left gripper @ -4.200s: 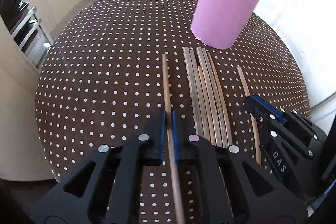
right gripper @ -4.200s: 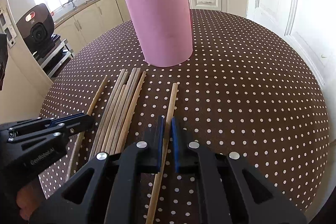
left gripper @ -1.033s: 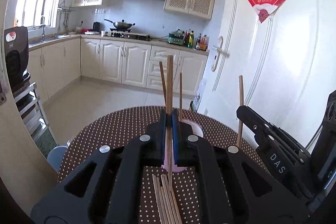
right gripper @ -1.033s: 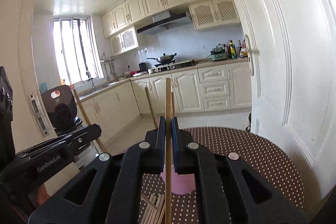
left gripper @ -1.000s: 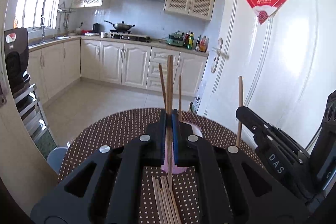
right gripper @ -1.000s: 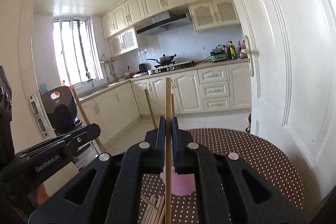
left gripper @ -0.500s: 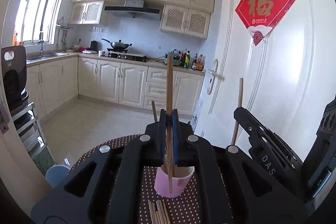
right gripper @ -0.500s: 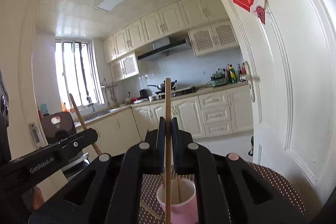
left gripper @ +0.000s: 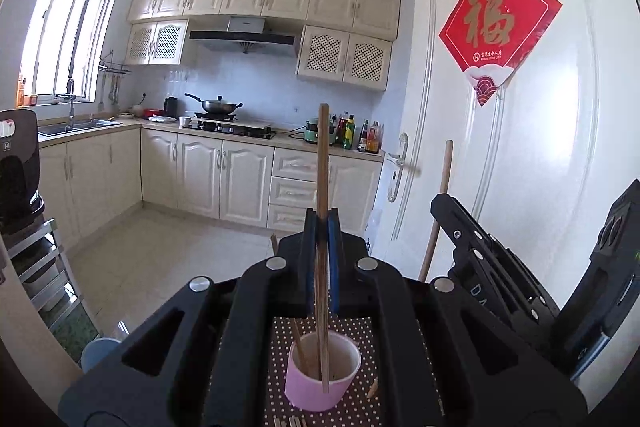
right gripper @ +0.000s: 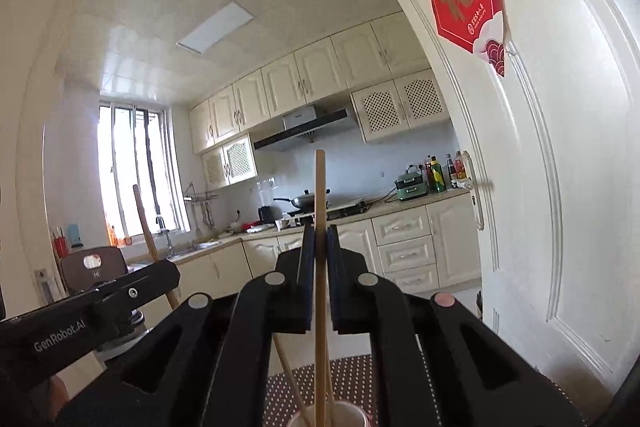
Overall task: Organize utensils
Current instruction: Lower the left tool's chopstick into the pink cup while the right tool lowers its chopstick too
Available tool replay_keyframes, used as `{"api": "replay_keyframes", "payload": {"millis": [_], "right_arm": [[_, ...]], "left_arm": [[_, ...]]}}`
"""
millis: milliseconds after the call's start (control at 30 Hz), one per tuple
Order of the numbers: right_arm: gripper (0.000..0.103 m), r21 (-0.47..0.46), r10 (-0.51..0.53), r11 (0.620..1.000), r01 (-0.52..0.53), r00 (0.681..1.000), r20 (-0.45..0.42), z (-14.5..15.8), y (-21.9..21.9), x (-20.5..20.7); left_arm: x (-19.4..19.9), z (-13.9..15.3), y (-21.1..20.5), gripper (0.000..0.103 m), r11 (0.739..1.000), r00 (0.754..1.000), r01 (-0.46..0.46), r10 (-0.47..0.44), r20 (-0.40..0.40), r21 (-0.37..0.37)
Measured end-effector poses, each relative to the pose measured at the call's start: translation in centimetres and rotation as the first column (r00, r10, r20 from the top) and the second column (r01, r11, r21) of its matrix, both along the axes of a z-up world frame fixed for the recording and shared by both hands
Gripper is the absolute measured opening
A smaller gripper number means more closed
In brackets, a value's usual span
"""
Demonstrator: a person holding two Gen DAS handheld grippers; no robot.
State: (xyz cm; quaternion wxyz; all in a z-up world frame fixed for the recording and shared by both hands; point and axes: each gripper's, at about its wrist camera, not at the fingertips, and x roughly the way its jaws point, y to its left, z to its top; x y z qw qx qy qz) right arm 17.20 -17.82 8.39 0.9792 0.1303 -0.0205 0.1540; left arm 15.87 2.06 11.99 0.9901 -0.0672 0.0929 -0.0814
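My left gripper (left gripper: 321,223) is shut on a brown wooden chopstick (left gripper: 322,163) that stands upright. Its lower end hangs over the near rim of the pink cup (left gripper: 312,393), which holds another chopstick (left gripper: 299,345). The cup stands on the dotted brown table (left gripper: 360,407). My right gripper (right gripper: 319,231) is shut on a paler upright chopstick (right gripper: 319,187) whose lower end reaches down to the pink cup's rim (right gripper: 352,414). Each gripper shows in the other's view, the right gripper (left gripper: 444,205) at the right and the left gripper (right gripper: 170,273) at the left.
Loose chopsticks (left gripper: 292,421) lie on the table before the cup, and one tip (left gripper: 373,387) lies beside it. A white door (left gripper: 540,167) with a handle (left gripper: 394,167) stands close on the right. Kitchen cabinets (left gripper: 200,175) and a blue bin (left gripper: 96,351) lie beyond.
Both grippers have risen with their chopsticks and tipped upward. The pink cup has dropped lower in both views, and its open top now shows under the sticks.
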Motion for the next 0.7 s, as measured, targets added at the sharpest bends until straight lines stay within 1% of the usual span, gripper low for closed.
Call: {"api": "replay_keyframes", "payload": {"millis": [133,267,367,467,533,600,700], "right_arm": [[0.005,0.004,-0.006,1.0,0.006,1.0,0.016,0.0,0.0,0.7],[0.005,0.018,-0.004,1.0,0.003,1.0,0.025,-0.1,-0.2,1.7],[0.005,0.038,0.012,0.999,-0.015,0.998,0.067,-0.7,-0.4,2.1],[0.005,0.039,0.007,0.999,-0.011,0.995,0.098,-1.6,-0.4,2.1],[0.005,0.033,0.005,0.999,-0.008,0.996,0.093,-2.1,-0.3,2.6],[0.005,0.016,0.004,1.0,-0.005,0.998,0.064,-2.7,-0.1,3.4],[0.005,0.019,0.002,1.0,-0.003,1.0,0.026,-3.7,-0.2,4.3]], "left_arm": [[0.9,0.3,0.0,0.006,1.0,1.0,0.01,-0.009,0.019,-0.009],[1.7,0.3,-0.1,0.006,1.0,1.0,-0.006,0.006,0.028,-0.001],[2.4,0.0,0.0,0.006,1.0,1.0,-0.012,0.012,0.024,-0.004],[3.2,-0.6,-0.1,0.006,1.0,1.0,-0.019,0.019,0.011,0.0],[3.8,-1.2,-0.1,0.006,1.0,1.0,-0.021,0.021,-0.003,0.004],[4.4,-1.9,-0.2,0.006,1.0,0.999,-0.027,0.027,-0.022,0.003],[5.5,-2.8,-0.4,0.006,1.0,0.998,-0.019,0.019,-0.054,-0.009]]}}
